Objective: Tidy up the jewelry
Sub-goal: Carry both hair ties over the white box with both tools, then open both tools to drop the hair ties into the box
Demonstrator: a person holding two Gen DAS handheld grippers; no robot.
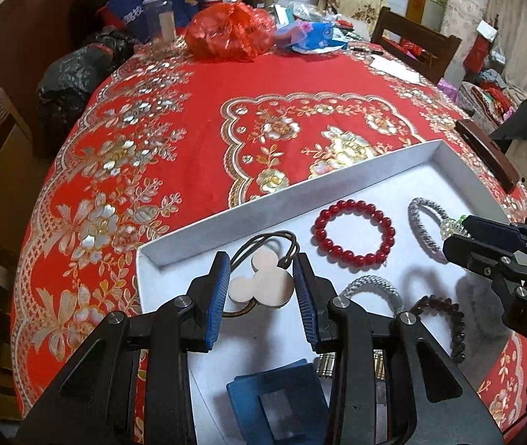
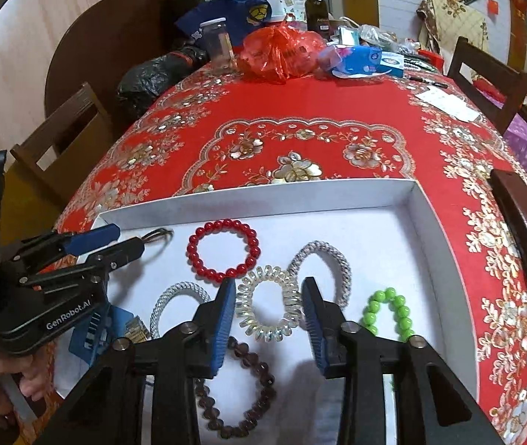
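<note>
Left gripper point(image 1: 262, 284): our jaws apart around the white mouse-shaped hair tie point(image 1: 261, 283).
Right gripper point(image 2: 269, 309): our jaws apart, clear spiral tie point(image 2: 269, 309) between.
Red bracelet point(image 2: 223, 250): 11 o'clock of the spiral tie.

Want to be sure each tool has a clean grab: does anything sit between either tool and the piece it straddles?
Nothing visible does. The left tool straddles the mouse-head hair tie; the right tool straddles the clear spiral hair tie.
</note>
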